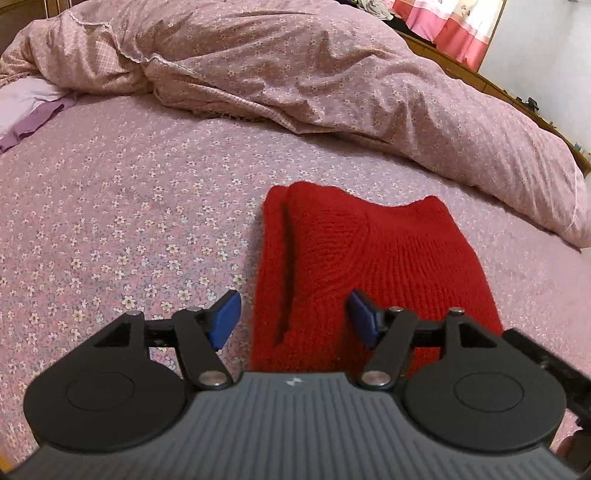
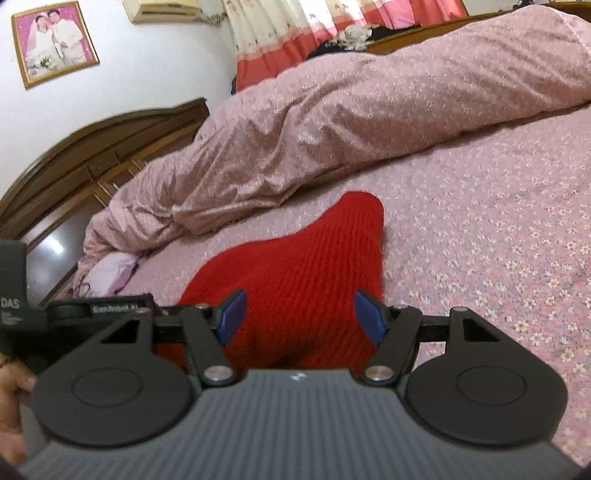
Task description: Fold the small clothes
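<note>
I have both grippers spread wide with nothing between their blue pads. My left gripper (image 1: 291,319) hangs low over the near end of the red knit garment (image 1: 354,266), one finger above its folded left edge and the other over the knit itself. My right gripper (image 2: 299,317) sits over the same garment's near end from the other side, and the red knit fills the gap between its fingers.

The garment lies folded into a narrow strip on the bed sheet (image 1: 110,229), running from the near side toward the far side, and its far end stops just short of the heaped quilt (image 1: 295,74). To the garment's left in the left wrist view the floral sheet is bare out to a purple cloth (image 1: 29,110) near the far left corner. In the right wrist view the sheet is bare to the right of the garment.

The quilt runs along the bed's far side. A wooden headboard (image 2: 92,155) edges the bed, with a framed photo (image 2: 53,40) on the white wall and pink curtains (image 2: 295,33) beyond.
</note>
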Tool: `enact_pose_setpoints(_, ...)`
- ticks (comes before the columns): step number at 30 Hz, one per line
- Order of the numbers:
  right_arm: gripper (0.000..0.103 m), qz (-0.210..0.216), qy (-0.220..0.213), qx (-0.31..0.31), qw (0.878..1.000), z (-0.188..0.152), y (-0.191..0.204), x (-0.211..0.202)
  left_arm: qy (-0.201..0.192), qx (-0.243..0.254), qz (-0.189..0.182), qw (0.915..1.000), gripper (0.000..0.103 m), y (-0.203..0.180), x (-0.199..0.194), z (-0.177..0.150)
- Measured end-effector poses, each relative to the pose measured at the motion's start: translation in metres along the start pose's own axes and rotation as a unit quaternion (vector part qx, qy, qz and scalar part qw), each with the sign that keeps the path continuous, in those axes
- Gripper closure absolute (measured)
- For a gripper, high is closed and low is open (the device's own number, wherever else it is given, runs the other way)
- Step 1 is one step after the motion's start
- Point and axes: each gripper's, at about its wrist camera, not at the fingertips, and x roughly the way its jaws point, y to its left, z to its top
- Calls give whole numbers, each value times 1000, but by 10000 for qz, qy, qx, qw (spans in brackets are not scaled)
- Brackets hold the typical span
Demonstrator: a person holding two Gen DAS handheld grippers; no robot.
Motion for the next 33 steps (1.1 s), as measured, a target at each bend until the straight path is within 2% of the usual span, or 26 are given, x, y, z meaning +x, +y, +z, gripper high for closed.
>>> enact_pose_setpoints(2,35,-2,333,15,9994,-2,-3,12,24,33,28,10000,33,-2,2,-2)
enact_pose_setpoints(3,35,-83,369,-6,9993,-5,-5,17,26,50,21,10000,33,-3,4,-3)
enact_pose_setpoints(7,34,-110,341,-7,9994,-10,-10,21,-22,99,80,9999,28,-5,10,-6)
enact_pose_setpoints(10,31,-95,381,-135,9991,-11,-9,22,30,-59,97,9999,22,-1,14,-5)
enact_pose_setpoints(16,28,-57,495,-144,9987,-10,-12,21,-11,0,148,9999,21,-1,6,0)
enact_pose_setpoints(21,28,9,543,-263,9982,-1,-10,8,-210,-124,-30,9997,21,5,-17,14)
enact_pose_setpoints(25,27,-2,182,-281,9994,15,-13,-8,-418,-208,-312,9984,20,11,-29,33)
enact_pose_setpoints(29,23,-31,150,56,9999,35,-25,1,-200,-272,-359,9988,20,10,-14,49)
enact_pose_setpoints(33,23,-107,422,129,9990,43,-34,25,131,-391,-485,9980,20,10,10,54)
